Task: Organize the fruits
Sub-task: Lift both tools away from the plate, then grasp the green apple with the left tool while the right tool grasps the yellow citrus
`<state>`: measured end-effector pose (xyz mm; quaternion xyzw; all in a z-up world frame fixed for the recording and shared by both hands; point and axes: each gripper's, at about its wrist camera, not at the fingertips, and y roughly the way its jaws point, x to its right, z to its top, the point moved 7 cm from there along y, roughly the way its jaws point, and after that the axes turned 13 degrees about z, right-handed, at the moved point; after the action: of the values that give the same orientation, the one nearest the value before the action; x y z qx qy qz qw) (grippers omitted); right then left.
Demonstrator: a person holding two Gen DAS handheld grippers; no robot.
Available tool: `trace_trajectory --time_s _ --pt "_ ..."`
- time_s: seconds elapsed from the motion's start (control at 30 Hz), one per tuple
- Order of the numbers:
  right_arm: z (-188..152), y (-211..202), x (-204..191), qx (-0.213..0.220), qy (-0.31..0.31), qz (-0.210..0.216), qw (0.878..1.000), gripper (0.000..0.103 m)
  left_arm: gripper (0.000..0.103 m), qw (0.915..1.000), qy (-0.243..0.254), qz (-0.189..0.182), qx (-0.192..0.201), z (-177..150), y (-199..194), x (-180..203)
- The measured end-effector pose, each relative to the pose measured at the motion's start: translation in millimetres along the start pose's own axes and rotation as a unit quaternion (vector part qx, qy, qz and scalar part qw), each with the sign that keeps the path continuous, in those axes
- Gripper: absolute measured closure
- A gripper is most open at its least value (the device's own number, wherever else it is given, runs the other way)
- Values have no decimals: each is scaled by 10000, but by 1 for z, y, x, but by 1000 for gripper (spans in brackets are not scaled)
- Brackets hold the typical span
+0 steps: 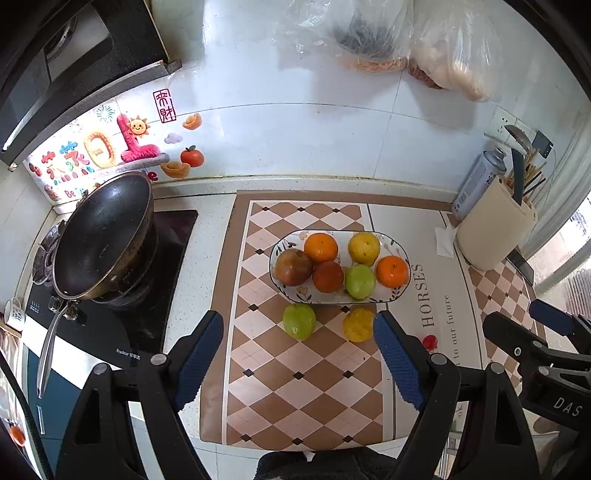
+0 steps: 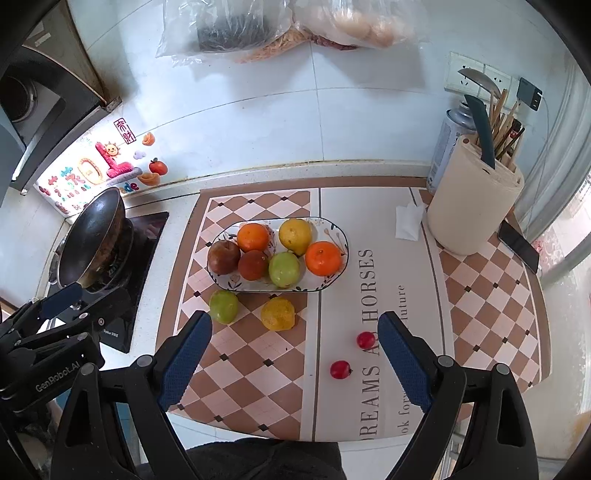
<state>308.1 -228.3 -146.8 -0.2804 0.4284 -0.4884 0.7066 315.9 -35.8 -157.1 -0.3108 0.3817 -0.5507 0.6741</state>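
Observation:
An oval patterned plate (image 1: 400, 291) (image 2: 334, 275) on the checkered mat holds several fruits: two oranges, a yellow one, a green one and two dark red ones. In front of it lie a green fruit (image 1: 299, 321) (image 2: 224, 306) and a yellow fruit (image 1: 358, 325) (image 2: 277, 314). Two small red fruits (image 2: 365, 339) (image 2: 340, 369) lie on the white strip of the mat; one (image 1: 429, 342) shows in the left wrist view. My left gripper (image 1: 297, 334) is open above the mat, nothing between its fingers. My right gripper (image 2: 293, 332) is open too, empty.
A black wok (image 1: 103, 236) (image 2: 92, 243) sits on the stove at the left. A cream utensil holder (image 1: 495, 229) (image 2: 472, 206) with a spray can stands at the back right, a phone (image 2: 519, 245) beside it. Plastic bags (image 2: 258, 26) hang on the tiled wall.

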Motion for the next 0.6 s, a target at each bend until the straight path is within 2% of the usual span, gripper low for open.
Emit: trace_trajectory --time_s 0.13,0.17,0.23,0.4,0.6 --pt "2 8 4 -69 65 101 9999 10 19 9999 -58 113 -16 3 6 1" --pt "3 11 6 -88 80 123 9999 10 12 9999 -54 158 -29 4 9 2" --pt "4 22 10 -157 151 200 9996 10 6 9997 -58 251 -2 5 15 2" --pt "3 64 27 -365 288 249 9986 10 5 9977 6 673 -51 8 45 2" --pt "-10 132 46 -897 493 384 9940 10 5 9944 -10 981 -396 4 92 -1"
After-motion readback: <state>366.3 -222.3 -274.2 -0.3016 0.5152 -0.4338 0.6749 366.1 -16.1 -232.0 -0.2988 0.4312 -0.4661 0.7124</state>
